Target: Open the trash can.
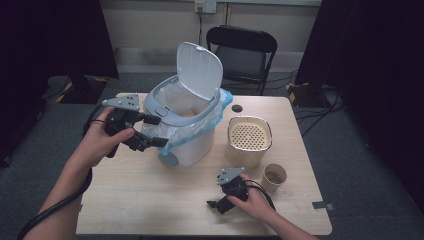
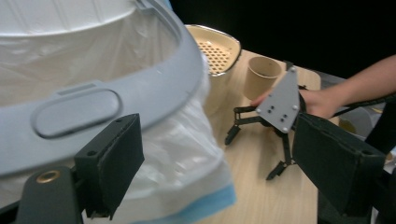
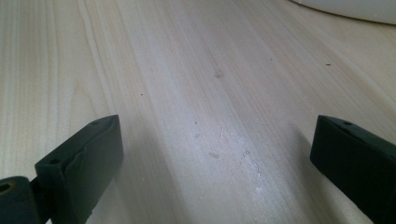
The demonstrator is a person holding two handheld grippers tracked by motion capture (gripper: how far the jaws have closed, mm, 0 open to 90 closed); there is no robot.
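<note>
Bin [image 1: 187,125] stands mid-table, lid up, soft slippery liner [image 2: 187,154] spilling out; I judge its stiff grey rim [image 2: 154,93] the hold. My left claw [image 1: 152,131] gapes empty beside it; my right claw [image 1: 216,204] hovers wide, empty, over bare table [image 3: 196,70].

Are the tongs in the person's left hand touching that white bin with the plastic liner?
Cannot tell. In the left gripper view the open left tongs straddle the liner at the bin rim, but neither contact nor gap shows plainly. The high view is too coarse.
</note>
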